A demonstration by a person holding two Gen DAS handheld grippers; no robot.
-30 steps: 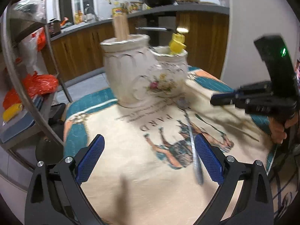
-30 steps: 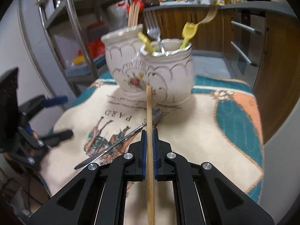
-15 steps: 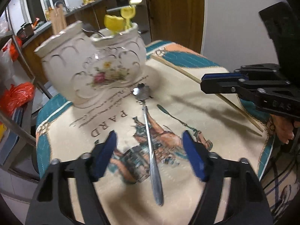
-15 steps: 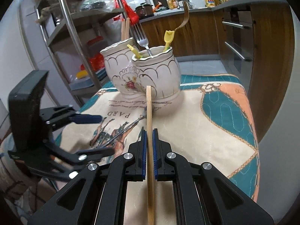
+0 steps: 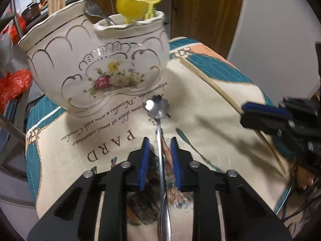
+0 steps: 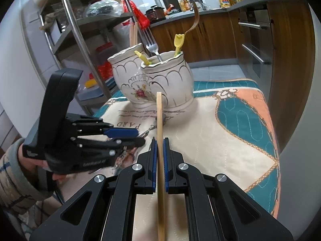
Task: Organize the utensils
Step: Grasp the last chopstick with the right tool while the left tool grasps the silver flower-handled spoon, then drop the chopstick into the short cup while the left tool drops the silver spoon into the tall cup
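Note:
A white floral double-pot holder [image 5: 104,68] stands on the printed cloth; it also shows in the right wrist view [image 6: 156,84]. It holds a fork [image 6: 152,44], yellow plastic utensils [image 5: 138,6] and wooden sticks [image 6: 133,33]. A metal spoon [image 5: 160,140] lies on the cloth, its flower-shaped end toward the holder. My left gripper [image 5: 158,146] straddles the spoon's handle with jaws partly closed, a gap on each side. My right gripper [image 6: 159,146] is shut on a wooden chopstick [image 6: 159,132], held above the cloth and pointing at the holder.
The printed cloth [image 6: 230,124] covers a small table that drops off at right and front. A metal shelf rack [image 6: 80,40] with bags stands to the left. Kitchen counters and wooden cabinets [image 6: 260,30] lie behind.
My left gripper has moved forward over the spoon and its jaws have narrowed around the handle. My right gripper has drawn back a little, still holding the chopstick.

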